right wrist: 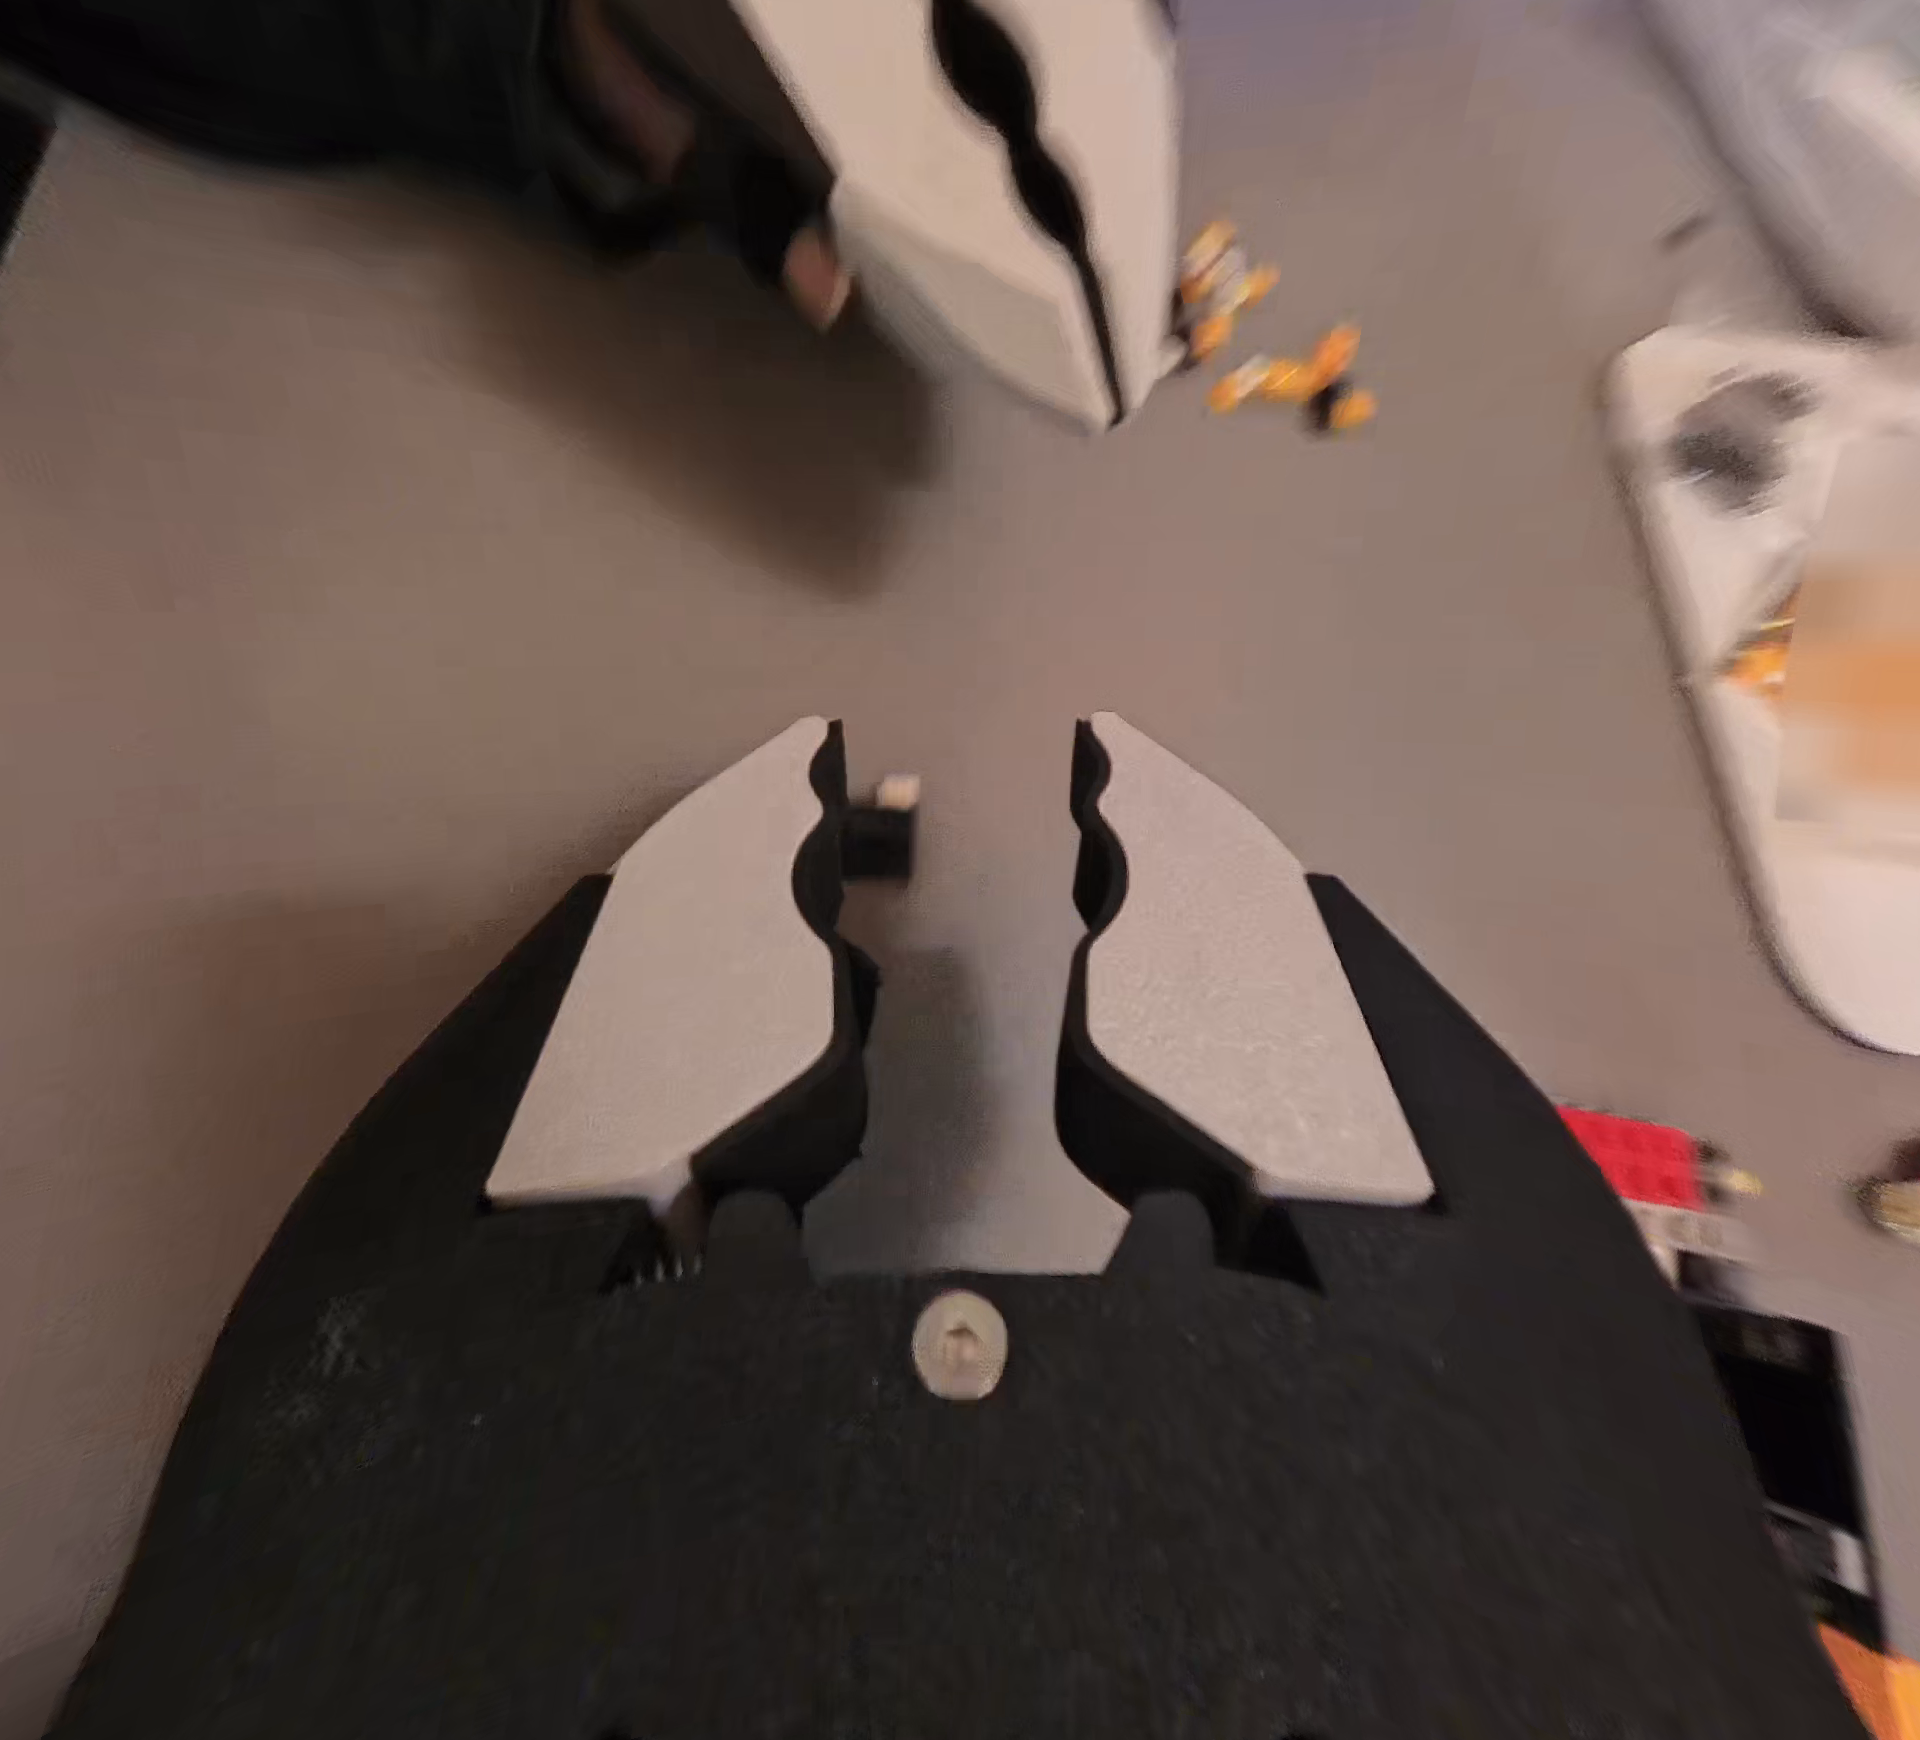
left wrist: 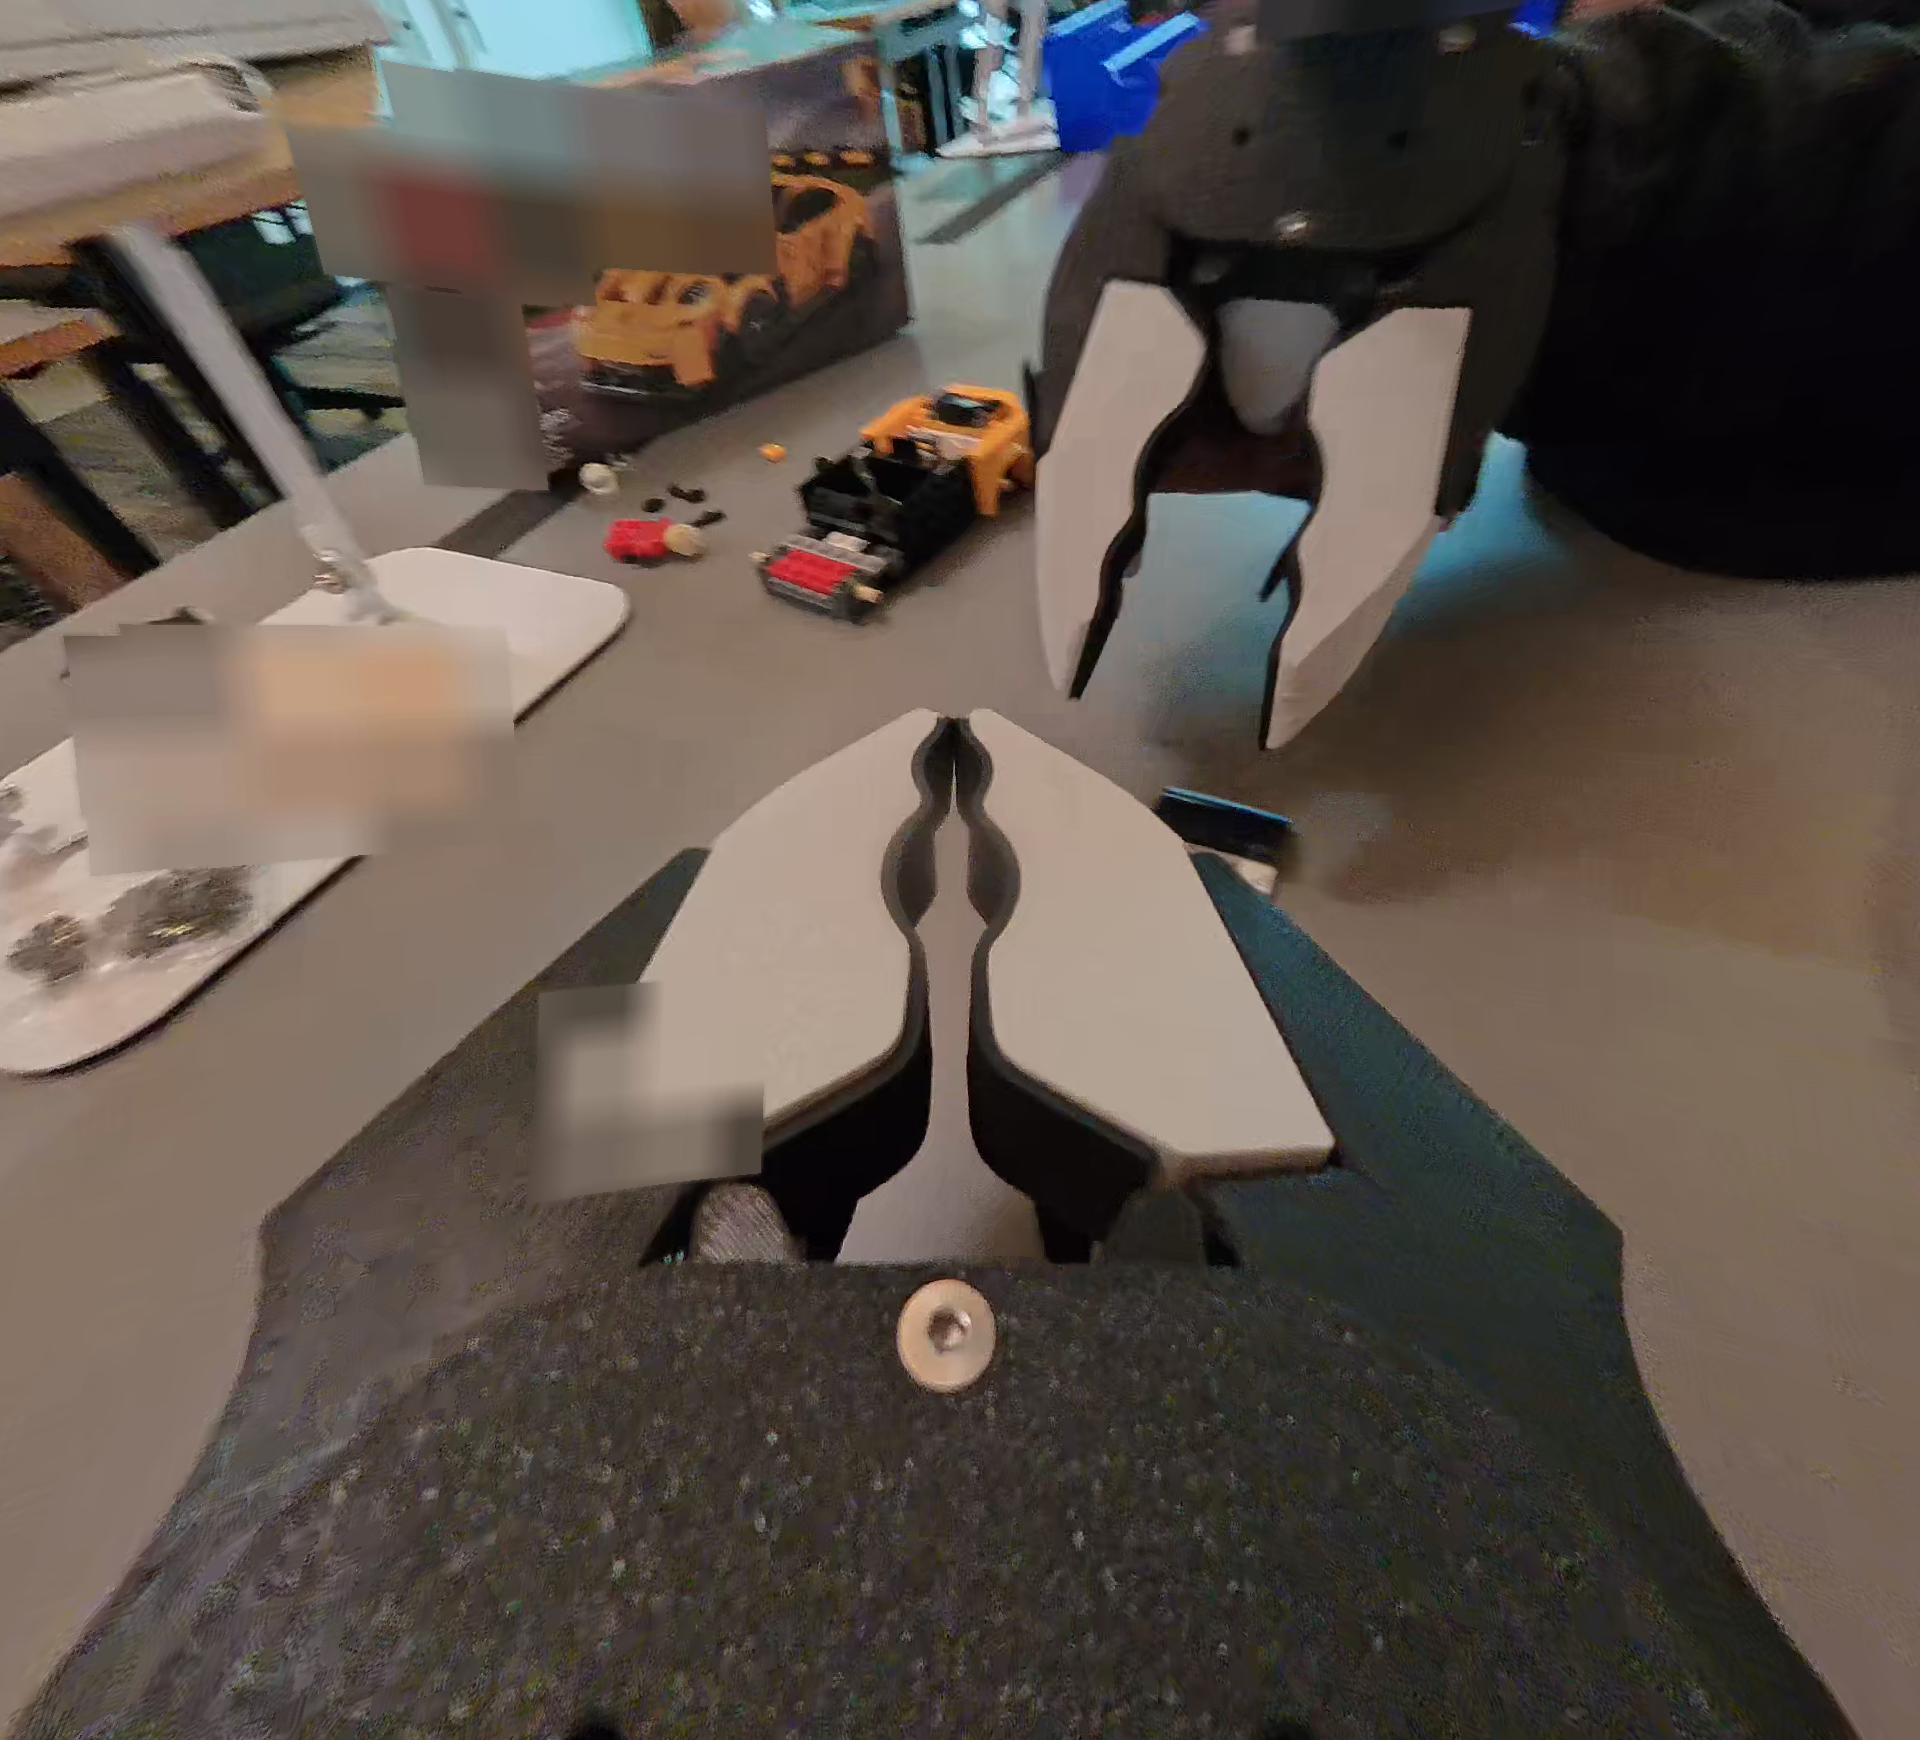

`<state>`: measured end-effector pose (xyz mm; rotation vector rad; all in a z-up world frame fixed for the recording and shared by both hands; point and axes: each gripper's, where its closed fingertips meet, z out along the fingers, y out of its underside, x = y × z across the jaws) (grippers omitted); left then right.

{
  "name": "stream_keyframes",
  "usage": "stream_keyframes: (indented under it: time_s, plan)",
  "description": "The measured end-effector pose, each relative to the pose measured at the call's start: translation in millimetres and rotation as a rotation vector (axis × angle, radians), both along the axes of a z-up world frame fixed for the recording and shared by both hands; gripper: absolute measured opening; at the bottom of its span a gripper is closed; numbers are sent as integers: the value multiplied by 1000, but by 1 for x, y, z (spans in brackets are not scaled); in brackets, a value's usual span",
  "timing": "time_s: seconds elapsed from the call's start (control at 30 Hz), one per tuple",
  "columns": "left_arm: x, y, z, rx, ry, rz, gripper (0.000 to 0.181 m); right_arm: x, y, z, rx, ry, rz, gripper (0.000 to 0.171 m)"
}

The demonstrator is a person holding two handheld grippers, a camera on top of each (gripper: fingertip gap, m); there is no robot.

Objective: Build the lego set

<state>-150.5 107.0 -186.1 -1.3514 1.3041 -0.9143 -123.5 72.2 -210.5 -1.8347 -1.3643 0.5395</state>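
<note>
- The left gripper (left wrist: 951, 729), a black textured body with pale grey finger plates, has its tips pressed together with nothing visible between them, and hovers low over the smooth grey tabletop (left wrist: 1558, 963).
- The right gripper (right wrist: 956, 755), of the same build, stands spread wide and empty, pointing down at the table opposite the left one.
- A small black lego piece with a pale stud (right wrist: 883, 833) lies on the table just inside the right gripper's left finger; whether it touches that finger I cannot tell. In the left wrist view the same piece (left wrist: 1226, 823) peeks out just right of the left gripper.
- The half-built lego car, black chassis with orange rear body and red front plate (left wrist: 899, 501), sits farther back on the table, well apart from both grippers, with loose black, red and orange bits (left wrist: 665, 527) beside it and the printed set box (left wrist: 727, 308) behind.
- The step in hand looks like picking up the small black piece for the car.
- Next, the right gripper likely needs to centre over the piece, lower, and close squarely; such a small part could slip or flip if pinched off-centre.
</note>
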Motion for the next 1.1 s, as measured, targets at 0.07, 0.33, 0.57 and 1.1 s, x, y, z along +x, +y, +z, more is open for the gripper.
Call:
stream_keyframes:
  time_s: [0.07, 0.33, 0.57, 1.1]
  plan:
    - [-5, 16, 10, -10, -53, 83, 0, 0, 21, 34, 134, 152, -107, 40]
    - [-20, 92, 95, 103, -231, 428, 0, 28, 79, 137, 553, 395, -508, 5]
    - [-23, 152, 166, 160, -349, 590, 0, 31, 133, 184, 576, 522, -642, 0]
    - [-40, 172, 116, 7, -360, 553, 0, 71, 157, 151, 546, 624, -803, 3]
